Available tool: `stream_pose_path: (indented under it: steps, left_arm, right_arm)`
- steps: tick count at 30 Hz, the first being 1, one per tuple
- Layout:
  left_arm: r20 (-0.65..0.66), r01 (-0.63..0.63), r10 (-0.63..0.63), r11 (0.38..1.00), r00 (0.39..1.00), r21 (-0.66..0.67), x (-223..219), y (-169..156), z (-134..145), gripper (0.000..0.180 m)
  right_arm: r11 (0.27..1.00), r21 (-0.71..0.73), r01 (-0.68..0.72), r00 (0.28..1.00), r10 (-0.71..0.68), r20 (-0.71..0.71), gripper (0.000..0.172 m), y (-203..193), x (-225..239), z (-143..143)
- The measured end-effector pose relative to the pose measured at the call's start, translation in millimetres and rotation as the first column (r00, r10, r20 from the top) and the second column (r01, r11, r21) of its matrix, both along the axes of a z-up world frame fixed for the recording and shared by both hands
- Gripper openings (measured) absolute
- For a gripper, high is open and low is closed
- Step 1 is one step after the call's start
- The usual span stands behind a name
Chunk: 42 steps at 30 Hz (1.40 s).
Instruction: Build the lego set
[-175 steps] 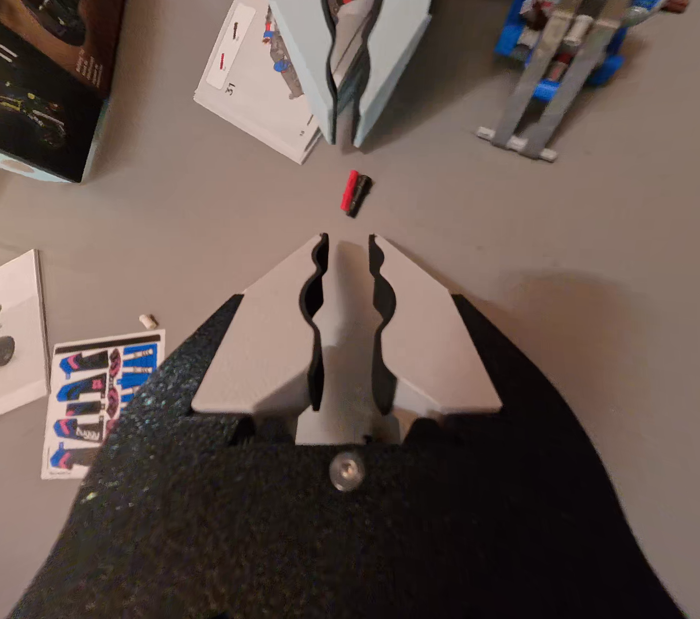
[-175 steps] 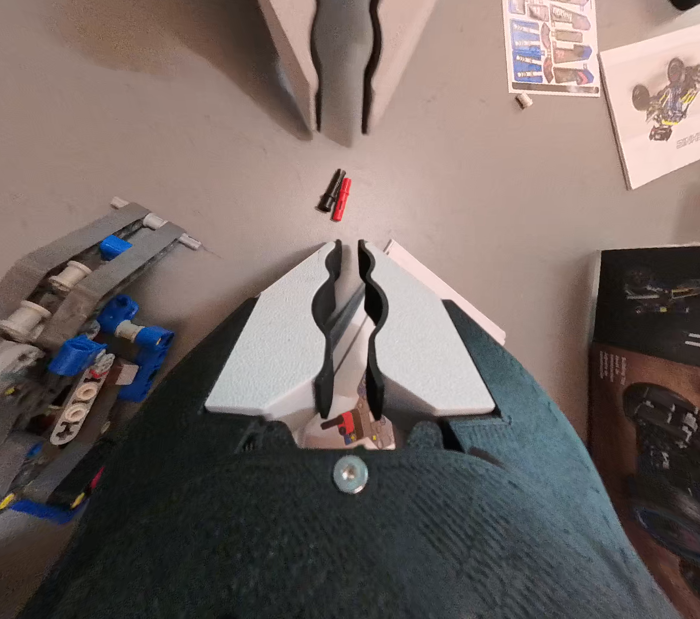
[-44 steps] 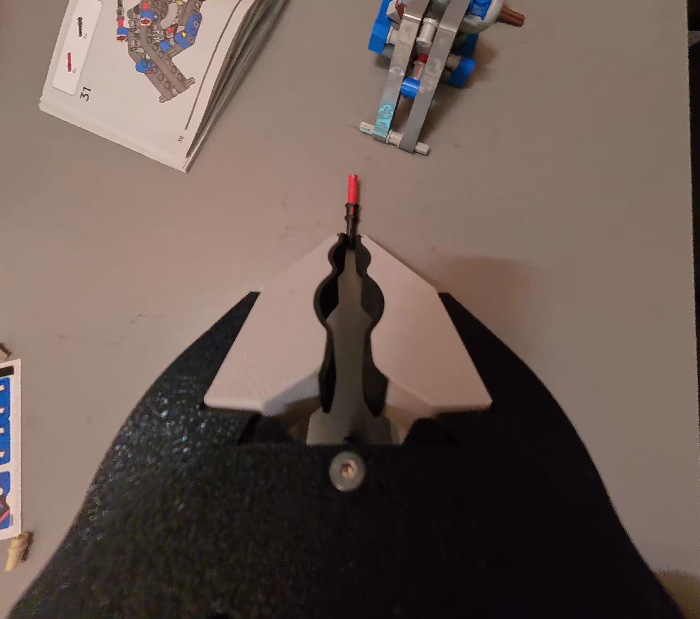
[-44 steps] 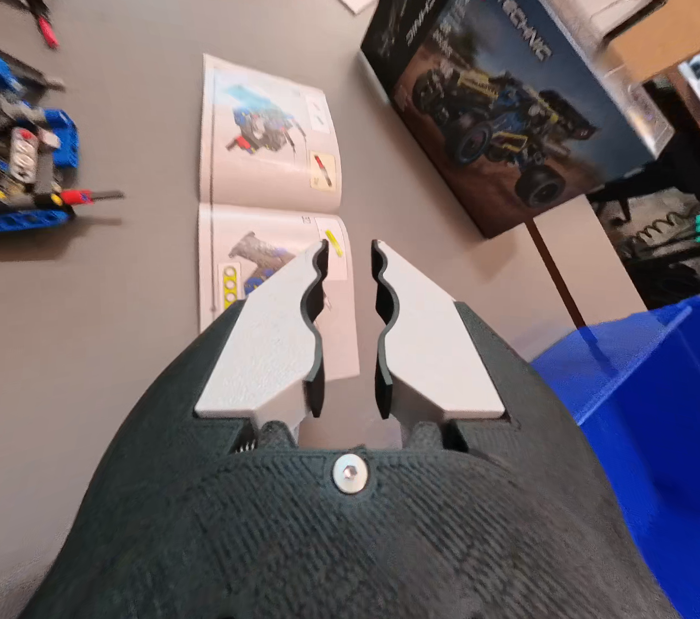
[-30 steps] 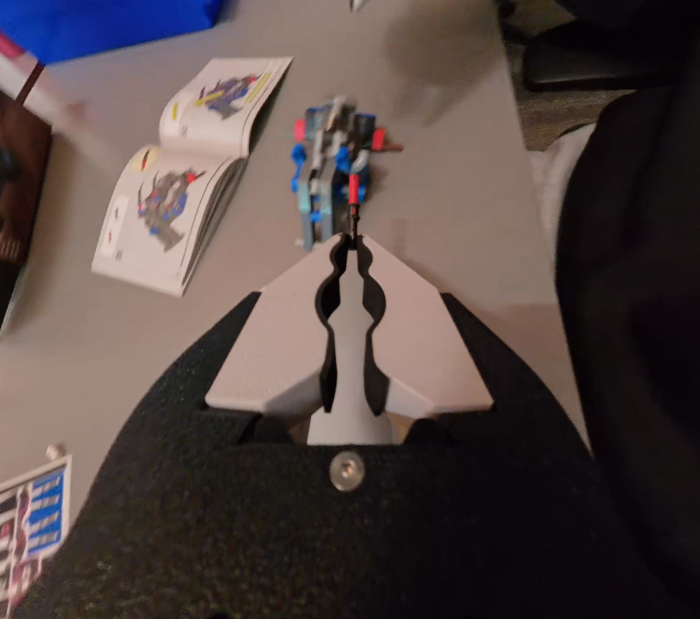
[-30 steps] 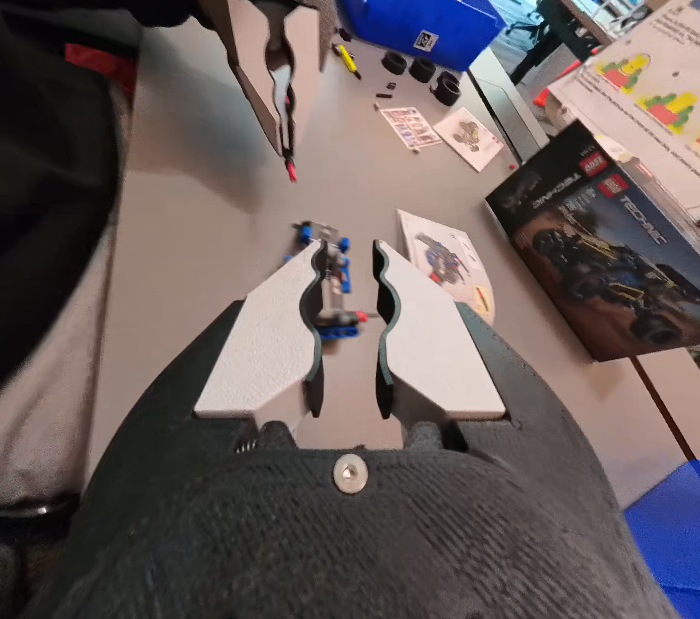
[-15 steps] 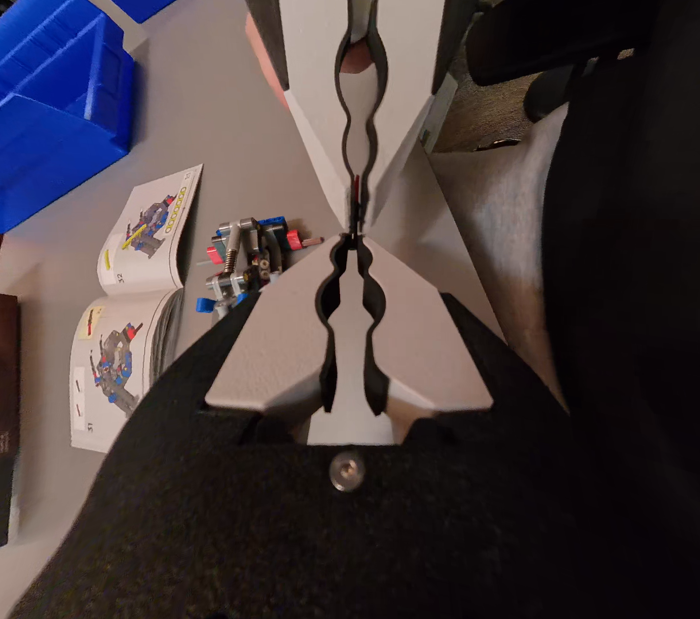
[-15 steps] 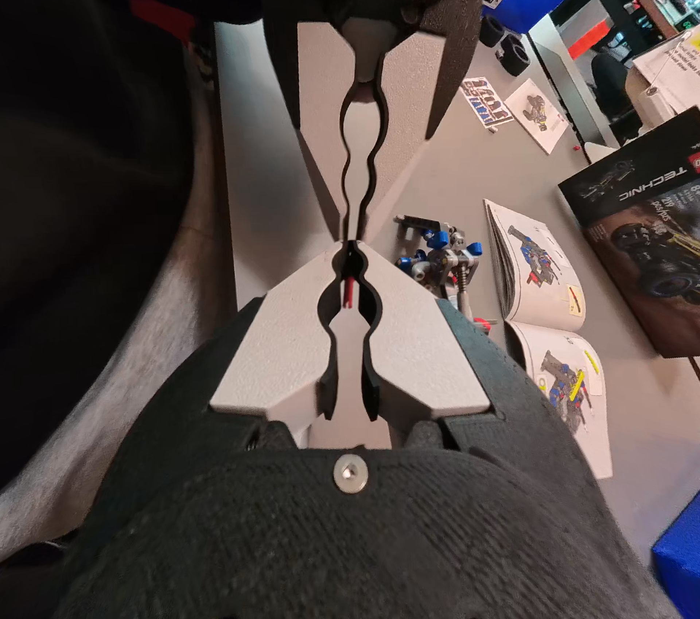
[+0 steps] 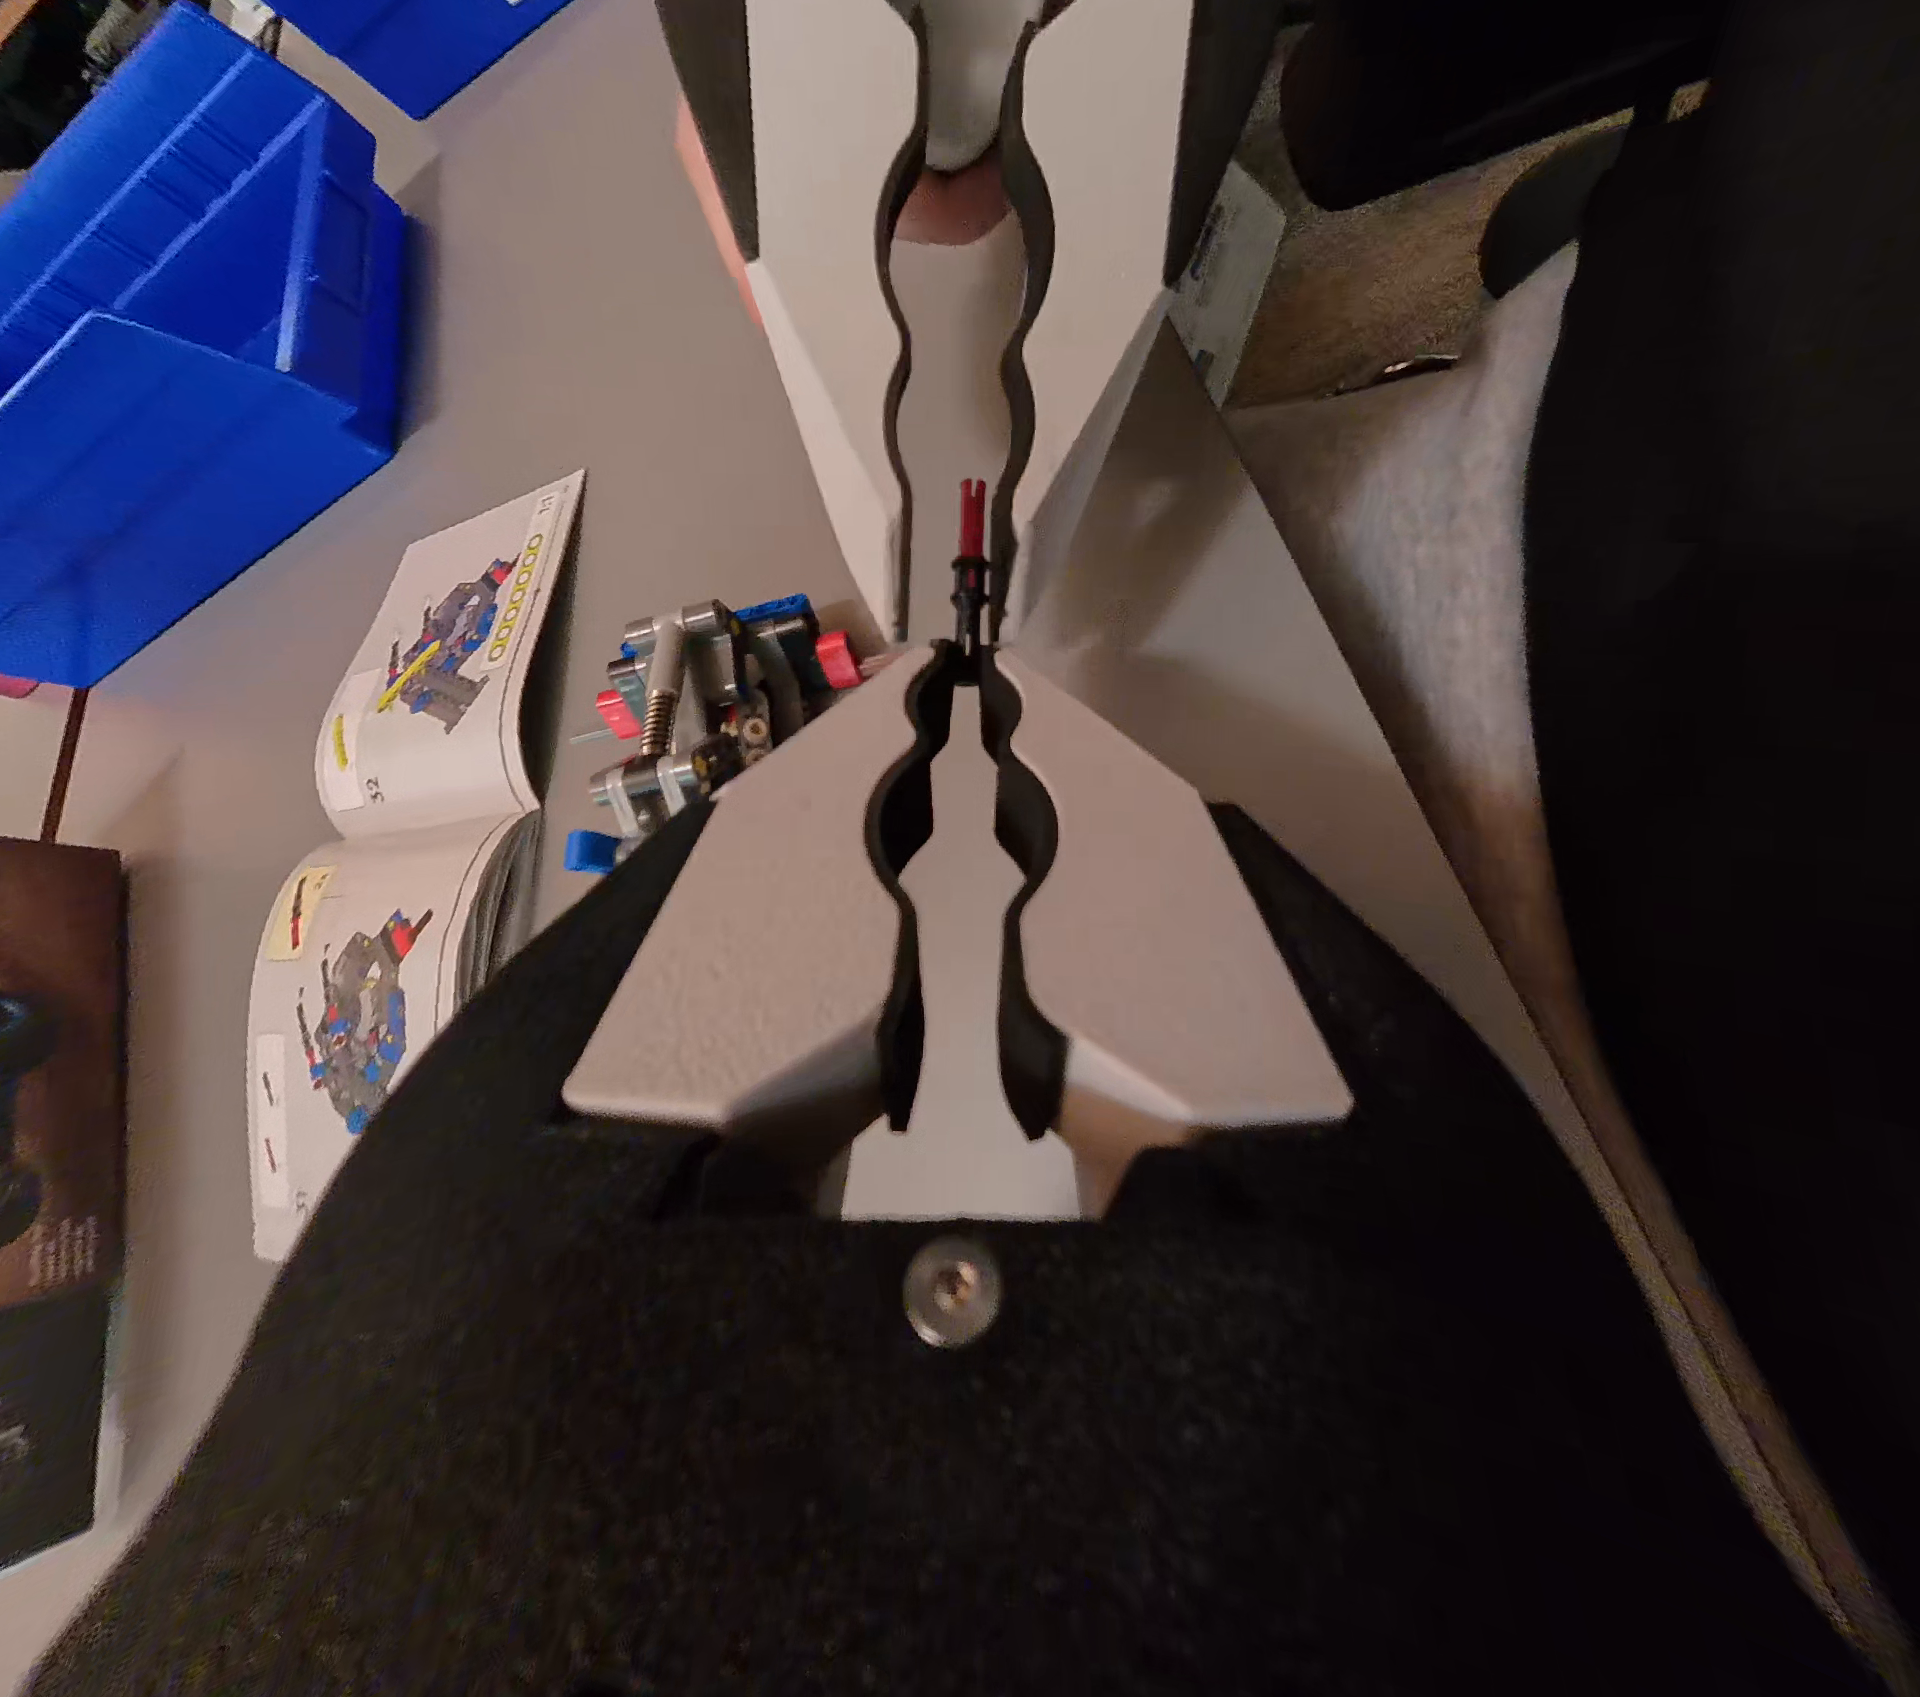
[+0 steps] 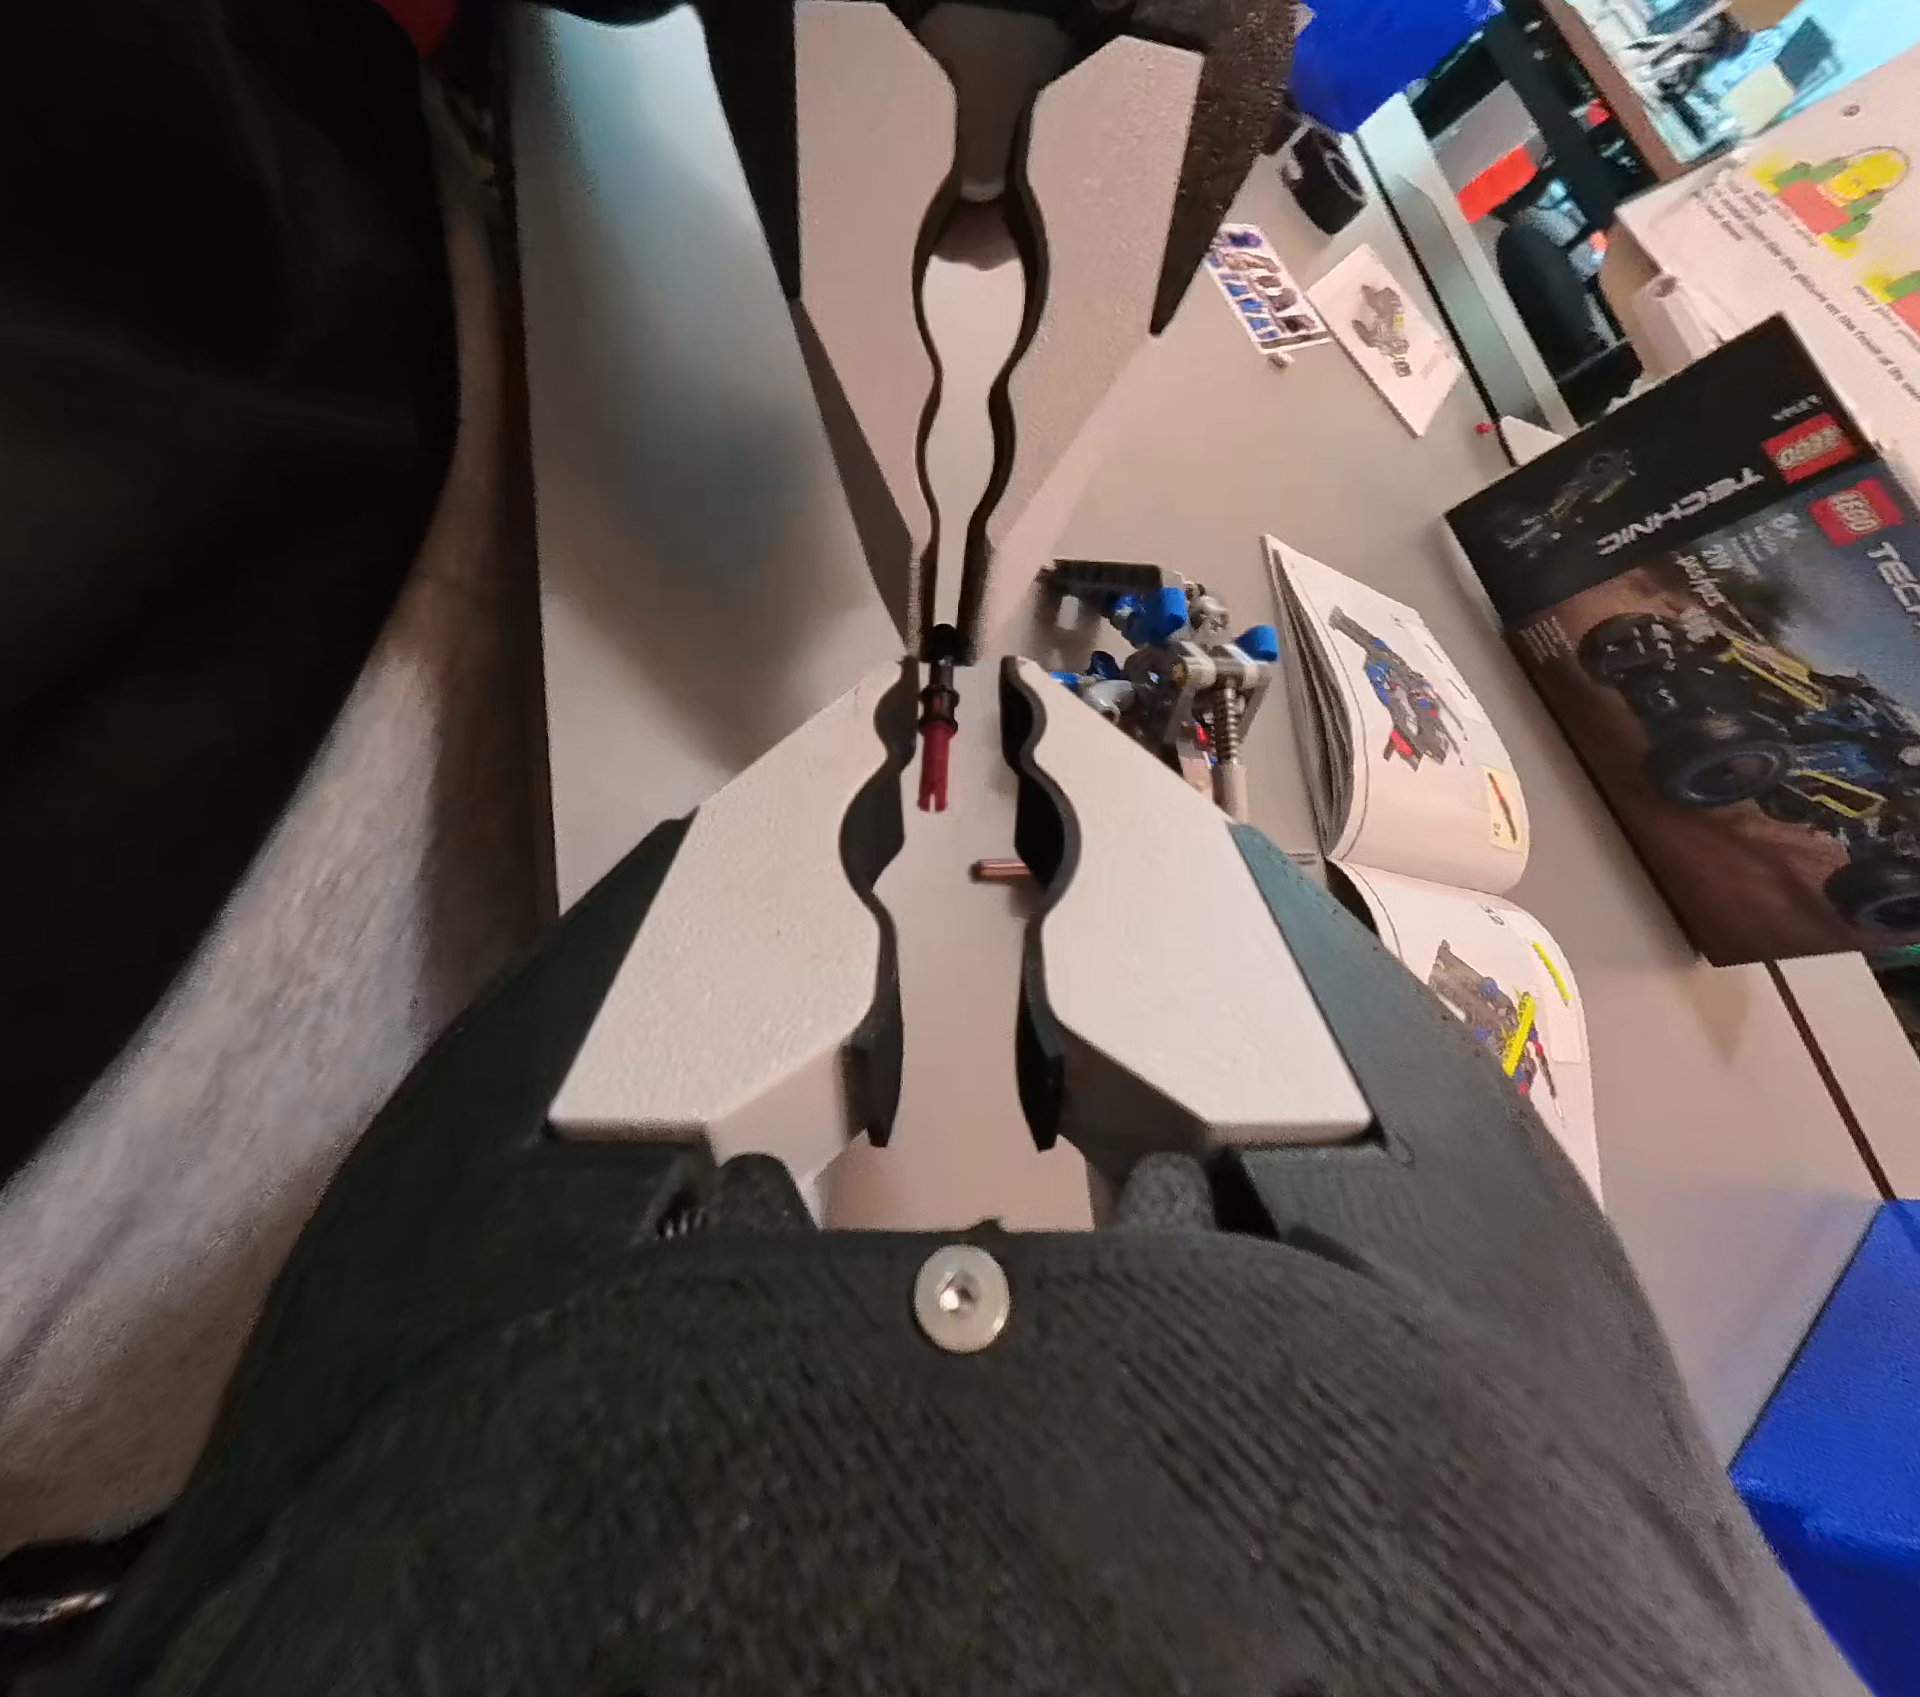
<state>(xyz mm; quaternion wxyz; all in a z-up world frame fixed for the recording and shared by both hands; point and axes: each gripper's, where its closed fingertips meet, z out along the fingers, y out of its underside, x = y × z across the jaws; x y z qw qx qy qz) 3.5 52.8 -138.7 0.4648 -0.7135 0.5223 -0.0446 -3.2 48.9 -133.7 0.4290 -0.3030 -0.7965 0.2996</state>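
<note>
two tools meet tip to tip above the bench (image 9: 582,359). your left tool (image 9: 966,660) is pressed together on the black end of a joined black-and-red pin (image 9: 968,546). your right tool (image 10: 951,671) stands spread, with the pin's red end lying between its fingers (image 10: 1039,774) and no pinch on it. whether the red end touches one pad cannot be told. a partly built model (image 9: 717,712) and an open booklet (image 9: 447,671) lie below. the tools cover part of the model, and a short brown rod (image 10: 997,868) is hard to identify
</note>
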Motion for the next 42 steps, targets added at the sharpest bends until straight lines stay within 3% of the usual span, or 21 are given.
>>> stream_pose_path:
  steps: [9,17,21,24,27,30,34,38,42]
  left_arm:
    - [0.101,0.03,-0.031,1.0,0.994,0.005,7.0,15.6,-10.8,0.002]
    - [0.116,0.039,-0.027,0.994,0.993,-0.102,4.9,16.0,-27.3,0.007]
    - [0.218,0.079,-0.035,0.977,0.975,-0.197,0.0,5.9,-20.6,0.011]
    - [0.288,0.091,-0.023,0.97,0.957,-0.225,-19.3,-0.4,-6.9,0.011]
    - [0.201,-0.053,0.089,0.982,0.976,-0.18,-65.5,11.7,-4.4,0.01]
    - [0.168,-0.211,0.238,0.964,0.957,-0.164,-106.7,26.6,-3.8,0.01]
    - [0.199,-0.339,0.394,0.903,0.897,-0.263,-138.9,38.9,-12.6,0.009]
    - [0.227,-0.386,0.484,0.846,0.845,-0.367,-154.0,47.8,-23.4,0.008]
    - [0.212,-0.44,0.524,0.83,0.825,-0.342,-166.7,61.1,-26.4,0.009]
  right_arm:
    - [0.995,-0.098,-0.004,0.996,0.013,0.089,0.004,14.5,5.1,-18.6]
    - [0.989,-0.148,0.003,0.977,0.028,0.213,0.004,26.1,14.8,-38.9]
    - [0.975,-0.219,0.025,0.963,0.035,0.265,0.004,43.2,36.0,-37.8]
    - [0.957,-0.257,0.136,0.964,-0.068,0.258,0.004,78.1,47.9,-32.3]
    - [0.918,-0.208,0.337,0.925,-0.282,0.254,0.004,125.6,45.9,-33.9]
    - [0.893,-0.199,0.403,0.899,-0.346,0.267,0.004,146.5,38.9,-39.6]
    - [0.891,-0.271,0.363,0.9,-0.26,0.351,0.004,147.9,32.8,-47.5]
    - [0.839,-0.427,0.339,0.885,-0.13,0.447,0.004,143.9,28.8,-48.0]
    - [0.779,-0.525,0.344,0.87,-0.053,0.491,0.004,146.4,24.9,-46.5]
